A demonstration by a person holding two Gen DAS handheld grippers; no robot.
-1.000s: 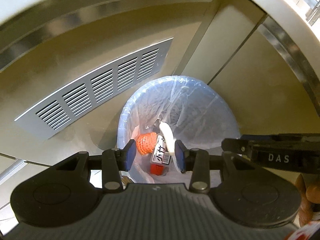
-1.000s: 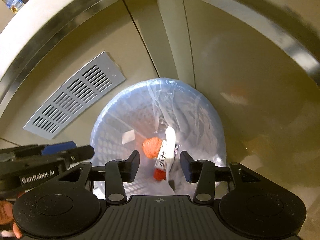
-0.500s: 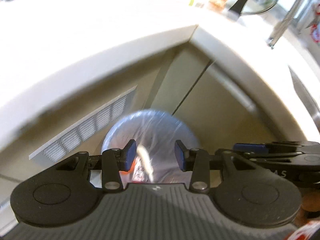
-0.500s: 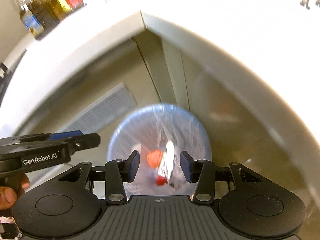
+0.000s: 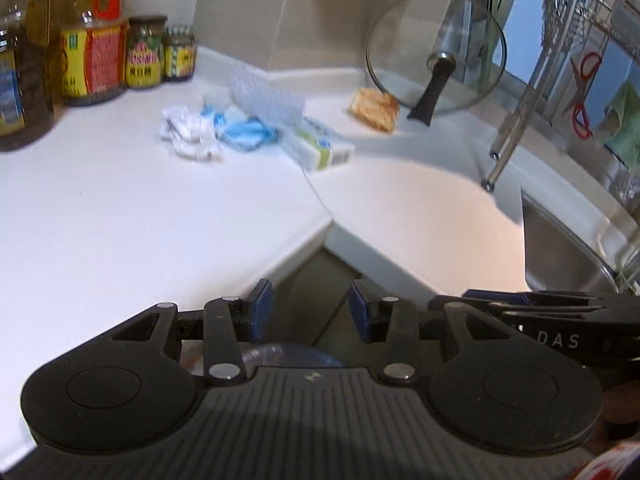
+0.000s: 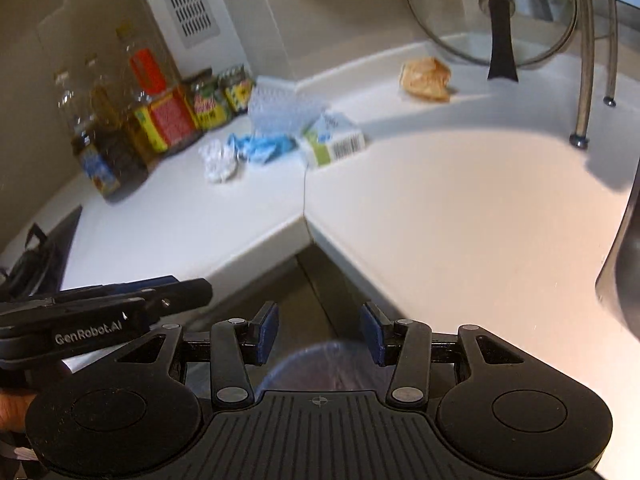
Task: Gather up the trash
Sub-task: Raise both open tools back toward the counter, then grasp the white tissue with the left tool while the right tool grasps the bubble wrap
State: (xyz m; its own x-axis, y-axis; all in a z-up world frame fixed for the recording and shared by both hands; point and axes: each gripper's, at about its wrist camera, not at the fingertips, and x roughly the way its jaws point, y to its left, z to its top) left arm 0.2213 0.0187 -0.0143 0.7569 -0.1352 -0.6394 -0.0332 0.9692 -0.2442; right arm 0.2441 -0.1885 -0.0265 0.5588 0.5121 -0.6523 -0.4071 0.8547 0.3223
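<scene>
- Bright indoor light washes the white worktop almost to glare.
- Motion blur softens both views.
- Fisheye bends edges strongly.
- The rack leg casts a soft shadow.

Glass lid, jars, sink.
</scene>
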